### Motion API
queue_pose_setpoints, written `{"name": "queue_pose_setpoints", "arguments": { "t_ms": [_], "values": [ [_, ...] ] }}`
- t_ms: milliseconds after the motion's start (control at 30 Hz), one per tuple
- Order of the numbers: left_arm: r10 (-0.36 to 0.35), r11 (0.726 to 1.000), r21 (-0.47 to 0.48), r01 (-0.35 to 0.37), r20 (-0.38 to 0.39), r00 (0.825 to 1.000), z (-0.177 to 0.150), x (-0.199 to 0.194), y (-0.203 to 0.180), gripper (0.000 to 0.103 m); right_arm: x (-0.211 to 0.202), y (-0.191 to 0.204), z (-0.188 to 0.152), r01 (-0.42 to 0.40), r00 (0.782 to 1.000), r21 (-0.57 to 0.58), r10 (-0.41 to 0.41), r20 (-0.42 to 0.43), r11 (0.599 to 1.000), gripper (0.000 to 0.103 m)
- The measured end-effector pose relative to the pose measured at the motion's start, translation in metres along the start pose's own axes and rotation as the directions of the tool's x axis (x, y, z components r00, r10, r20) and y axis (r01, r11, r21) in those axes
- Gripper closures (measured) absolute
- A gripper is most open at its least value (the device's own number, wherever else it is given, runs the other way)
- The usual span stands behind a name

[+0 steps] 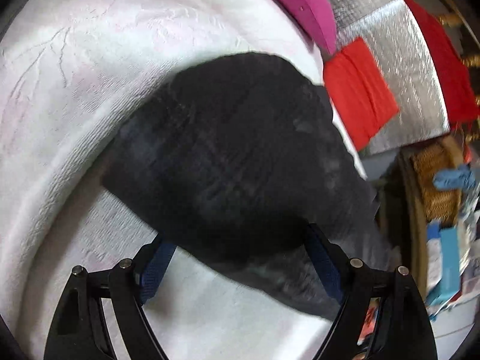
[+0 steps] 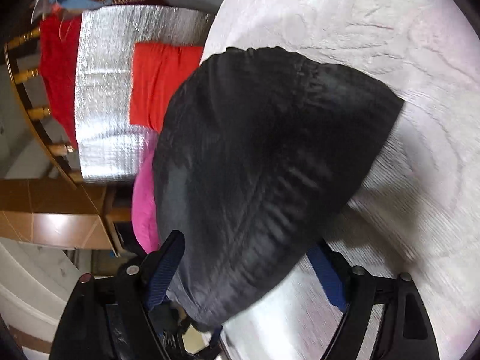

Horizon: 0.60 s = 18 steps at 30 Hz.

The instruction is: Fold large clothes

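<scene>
A folded black garment [image 1: 234,156] hangs over the white textured bedspread [image 1: 75,90]. In the left wrist view it lies between the blue-padded fingers [image 1: 156,267] of my left gripper [image 1: 237,249], whose jaws stand wide with the cloth draped between them. In the right wrist view the same black garment [image 2: 264,165] fills the middle and runs down between the fingers [image 2: 168,267] of my right gripper [image 2: 249,267], also wide apart. The fingertips are hidden by the cloth in both views.
A folded orange-red cloth [image 1: 360,93] and a dark red cloth [image 1: 441,69] lie on a silver foil mat [image 1: 399,45]. A magenta garment [image 1: 300,3] lies at the bed's edge. A wicker basket [image 1: 435,180] with blue cloth stands beside the bed.
</scene>
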<state>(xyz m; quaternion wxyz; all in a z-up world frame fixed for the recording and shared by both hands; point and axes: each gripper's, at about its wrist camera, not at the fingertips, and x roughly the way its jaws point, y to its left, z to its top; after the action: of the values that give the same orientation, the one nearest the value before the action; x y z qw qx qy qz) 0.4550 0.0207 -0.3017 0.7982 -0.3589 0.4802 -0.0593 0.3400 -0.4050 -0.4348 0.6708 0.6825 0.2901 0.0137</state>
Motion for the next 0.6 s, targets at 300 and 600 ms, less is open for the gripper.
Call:
{"name": "queue_pose_setpoints", "arguments": {
  "t_ms": [300, 600],
  "values": [
    [-0.047, 0.991, -0.126, 0.054, 0.061, 0.997, 0.007, 0.016, 0.006, 0.04, 0.009, 0.002, 0.011, 0.024, 0.997, -0.038, -0.021, 0.073, 0.999, 0.039],
    [0.024, 0.999, 0.025, -0.028, 0.135, 0.991, -0.005, -0.016, -0.025, 0.076, -0.022, 0.03, -0.003, 0.06, 0.992, -0.214, -0.035, 0.118, 0.975, 0.069]
  ]
}}
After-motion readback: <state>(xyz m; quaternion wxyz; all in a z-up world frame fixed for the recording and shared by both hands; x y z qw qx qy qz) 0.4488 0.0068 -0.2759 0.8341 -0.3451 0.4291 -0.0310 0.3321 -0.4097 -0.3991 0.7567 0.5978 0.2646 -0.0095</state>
